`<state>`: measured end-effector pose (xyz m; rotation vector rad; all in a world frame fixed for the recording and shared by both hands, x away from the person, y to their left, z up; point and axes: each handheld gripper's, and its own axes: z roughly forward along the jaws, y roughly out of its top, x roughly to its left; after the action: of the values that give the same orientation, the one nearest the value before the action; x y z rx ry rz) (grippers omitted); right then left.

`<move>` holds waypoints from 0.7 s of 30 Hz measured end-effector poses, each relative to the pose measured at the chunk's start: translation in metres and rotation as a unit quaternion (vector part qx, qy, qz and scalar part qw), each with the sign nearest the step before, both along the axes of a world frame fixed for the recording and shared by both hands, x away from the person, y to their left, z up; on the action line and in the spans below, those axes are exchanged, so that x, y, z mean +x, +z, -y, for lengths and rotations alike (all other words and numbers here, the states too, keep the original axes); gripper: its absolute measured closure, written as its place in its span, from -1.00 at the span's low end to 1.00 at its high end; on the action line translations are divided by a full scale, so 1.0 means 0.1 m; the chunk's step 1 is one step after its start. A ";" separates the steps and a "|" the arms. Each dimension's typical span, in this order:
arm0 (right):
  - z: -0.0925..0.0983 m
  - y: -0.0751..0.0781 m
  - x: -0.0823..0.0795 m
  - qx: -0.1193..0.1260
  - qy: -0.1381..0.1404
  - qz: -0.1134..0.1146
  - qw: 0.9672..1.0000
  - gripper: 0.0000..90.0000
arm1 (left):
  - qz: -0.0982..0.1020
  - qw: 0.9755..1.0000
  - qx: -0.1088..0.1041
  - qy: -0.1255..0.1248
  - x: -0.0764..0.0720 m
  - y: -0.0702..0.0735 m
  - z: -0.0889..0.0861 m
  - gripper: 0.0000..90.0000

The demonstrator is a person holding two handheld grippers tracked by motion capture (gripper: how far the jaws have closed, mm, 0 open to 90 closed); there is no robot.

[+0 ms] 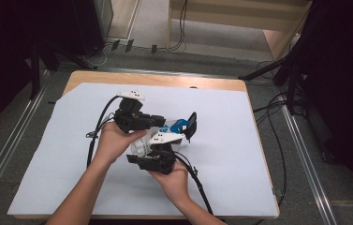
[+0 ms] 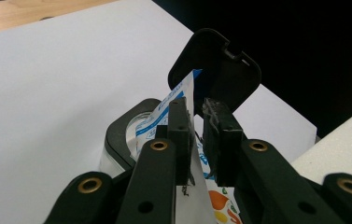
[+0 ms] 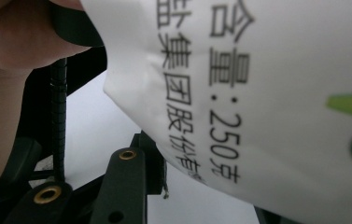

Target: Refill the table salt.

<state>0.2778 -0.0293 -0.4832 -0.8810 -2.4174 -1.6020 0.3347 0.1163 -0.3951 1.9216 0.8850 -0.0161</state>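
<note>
Our left gripper has its jaws clamped on the pouch, whose top edge leans into the open jar. Our right gripper sits at the pouch's near end; its jaws seem to hold it, though we cannot tell.

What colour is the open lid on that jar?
Black: the flip lid shows best in the left gripper view.

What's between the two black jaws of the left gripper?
The top edge of a white and blue pouch. In the left gripper view, the left gripper pinches it above an open container with its black lid raised.
</note>
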 end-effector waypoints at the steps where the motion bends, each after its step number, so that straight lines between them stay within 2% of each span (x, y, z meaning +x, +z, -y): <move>1: 0.00 0.00 0.00 0.001 0.000 -0.001 1.000 0.50 | 0.002 1.000 0.002 0.001 0.00 0.00 0.00 0.85; 16: 0.01 -0.03 0.01 0.001 -0.001 -0.010 1.000 0.57 | -0.002 1.000 0.006 -0.006 0.00 -0.01 0.00 0.80; 21: 0.01 -0.04 0.01 0.000 -0.002 -0.012 1.000 0.60 | -0.012 1.000 0.024 -0.008 0.02 -0.03 0.02 0.82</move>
<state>0.2792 -0.0301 -0.4868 -0.9000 -2.4015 -1.5836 0.3366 0.1145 -0.3985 1.9765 0.8935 -0.0267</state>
